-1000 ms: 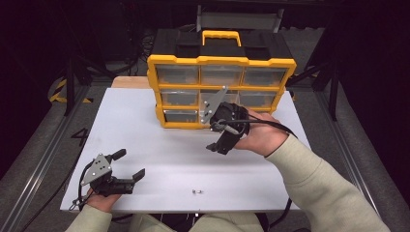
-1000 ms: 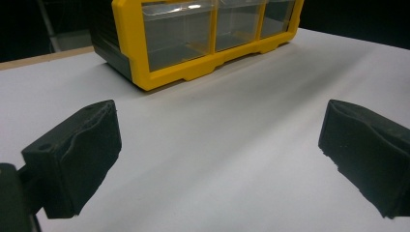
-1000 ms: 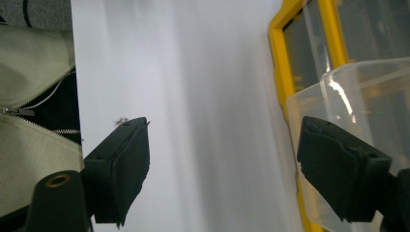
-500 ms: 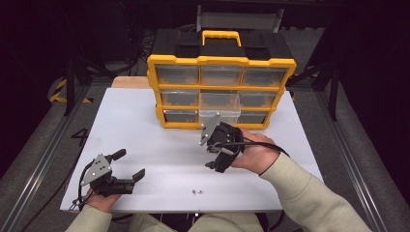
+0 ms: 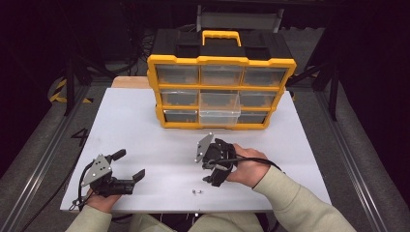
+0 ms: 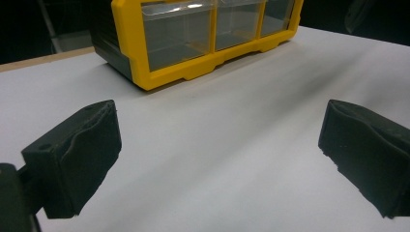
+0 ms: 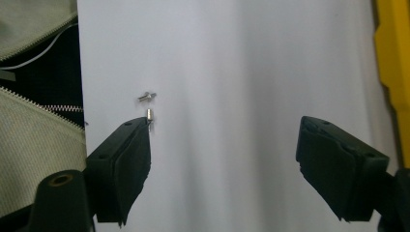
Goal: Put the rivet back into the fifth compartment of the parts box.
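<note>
Two small silver screws [image 5: 196,192] [image 7: 146,96] lie on the white table [image 5: 145,125] near its front edge. My right gripper [image 5: 207,170] [image 7: 222,145] hovers low just behind them, open, with nothing between its jaws. In the right gripper view one screw [image 7: 150,115] lies just past the tip of the left jaw. My left gripper [image 5: 129,165] [image 6: 217,145] rests at the front left of the table, open and empty, pointing toward the yellow drawer organizer [image 5: 222,92] [image 6: 193,38].
The organizer stands at the back of the table; one clear drawer [image 5: 220,108] in its middle column is pulled out. A person's jacket with a zipper [image 7: 29,121] is past the table's front edge. Dark floor and rails surround the table.
My right gripper has come down and toward the front edge, from in front of the organizer to just above the table by the screws. The left gripper has stayed put.
</note>
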Action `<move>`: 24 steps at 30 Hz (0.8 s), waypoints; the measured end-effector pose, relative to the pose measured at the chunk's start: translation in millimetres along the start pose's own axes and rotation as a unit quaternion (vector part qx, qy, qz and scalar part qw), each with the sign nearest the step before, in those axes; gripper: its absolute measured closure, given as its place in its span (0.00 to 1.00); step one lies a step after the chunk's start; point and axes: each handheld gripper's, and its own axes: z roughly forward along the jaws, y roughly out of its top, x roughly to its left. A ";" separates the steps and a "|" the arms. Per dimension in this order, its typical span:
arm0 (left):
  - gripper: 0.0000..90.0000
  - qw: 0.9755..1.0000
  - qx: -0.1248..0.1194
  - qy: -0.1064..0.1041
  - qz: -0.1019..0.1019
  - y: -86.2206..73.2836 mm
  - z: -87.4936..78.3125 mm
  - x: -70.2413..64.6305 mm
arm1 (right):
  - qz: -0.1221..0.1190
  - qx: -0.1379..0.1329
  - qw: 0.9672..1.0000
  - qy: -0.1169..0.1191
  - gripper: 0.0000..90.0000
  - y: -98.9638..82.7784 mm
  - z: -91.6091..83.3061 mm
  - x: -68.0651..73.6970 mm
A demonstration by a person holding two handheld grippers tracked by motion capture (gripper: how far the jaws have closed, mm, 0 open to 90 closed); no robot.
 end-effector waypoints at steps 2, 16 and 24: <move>0.03 1.000 0.001 0.000 0.004 0.2 0.1 -0.3 | 0.005 0.012 1.000 0.010 0.25 -0.5 8.8 3.9; 0.03 1.000 0.002 -0.001 0.002 0.3 -0.4 -0.2 | -0.011 0.042 0.997 0.057 0.39 -1.9 50.7 20.1; 0.03 1.000 -0.001 -0.002 -0.001 0.2 -0.7 0.1 | -0.027 0.064 0.994 0.081 0.55 1.7 63.6 28.4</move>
